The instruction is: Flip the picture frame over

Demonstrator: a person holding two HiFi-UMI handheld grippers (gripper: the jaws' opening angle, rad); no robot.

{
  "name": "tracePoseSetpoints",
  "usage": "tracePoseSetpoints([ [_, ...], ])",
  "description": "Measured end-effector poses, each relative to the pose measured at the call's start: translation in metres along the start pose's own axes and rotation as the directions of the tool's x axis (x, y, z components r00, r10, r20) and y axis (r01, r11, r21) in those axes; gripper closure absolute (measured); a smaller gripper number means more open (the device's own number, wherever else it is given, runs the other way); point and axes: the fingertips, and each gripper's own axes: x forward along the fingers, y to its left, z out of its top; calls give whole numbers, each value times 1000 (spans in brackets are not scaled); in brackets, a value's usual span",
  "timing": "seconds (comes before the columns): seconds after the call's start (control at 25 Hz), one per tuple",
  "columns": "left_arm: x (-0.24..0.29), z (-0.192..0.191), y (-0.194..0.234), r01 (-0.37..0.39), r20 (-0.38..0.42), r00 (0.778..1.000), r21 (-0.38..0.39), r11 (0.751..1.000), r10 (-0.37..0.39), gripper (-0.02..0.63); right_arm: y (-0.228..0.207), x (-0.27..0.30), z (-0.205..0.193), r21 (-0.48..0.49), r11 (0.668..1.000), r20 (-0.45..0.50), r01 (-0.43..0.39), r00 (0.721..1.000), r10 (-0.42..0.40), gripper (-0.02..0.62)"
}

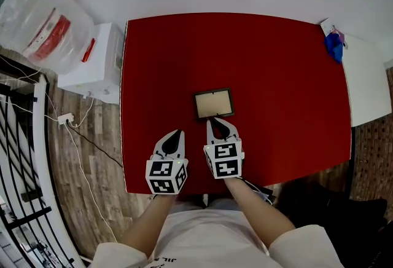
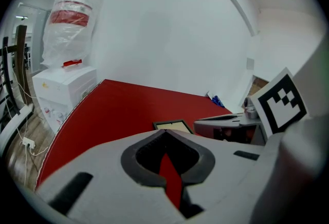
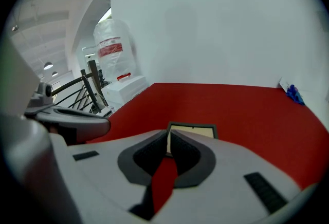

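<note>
**Item 1. Small rectangular picture frame [image 1: 214,104], dark border, pale cream panel.** It lies flat on the red-covered table [image 1: 276,64], roughly mid-width and closer to the near edge than the far one. The panel faces up; whether that is the front or the backing cannot be told. Not yet flipped.

**Item 2. Right gripper [image 1: 212,120], grey, 2 jaws, marker cube.** The jaws are closed tip to tip with nothing between them. The tips point at the near edge of the frame, just beside it; contact cannot be confirmed.

**Item 3. Left gripper [image 1: 178,133], same make.** The jaws are fully closed and empty. It sits left of the right gripper and further back from the frame, over bare red cloth.

**Item 4. Surroundings.** A white cabinet [image 1: 101,64] stands off the table's left side. A clear plastic bag with a red band [image 1: 46,27] rests on top of it. A small blue object [image 1: 334,47] sits at the far right corner, well apart from the frame.

**Risks, as judged.**
- The frame lies flush with the cloth, so closed tips driven at its edge would likely push it away instead of lifting it.
- The cloth may drag and bunch under such a push.
- If only 1 thin edge is pinched, the frame could swing or slip out mid-turn and drop.
- The left gripper sits too far back to steady the opposite side.
</note>
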Motion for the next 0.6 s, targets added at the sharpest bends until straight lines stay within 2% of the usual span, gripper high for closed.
tracePoseSetpoints([
  [0.32,1,-13,26,-28,-27,999,-24,999,27,600,7,46,-6,17,1000,-53,9,999,-8,584],
  [0.6,0,-22,47,-57,-52,997,-44,997,55,600,16,83,-21,22,1000,-128,-4,992,6,513],
])
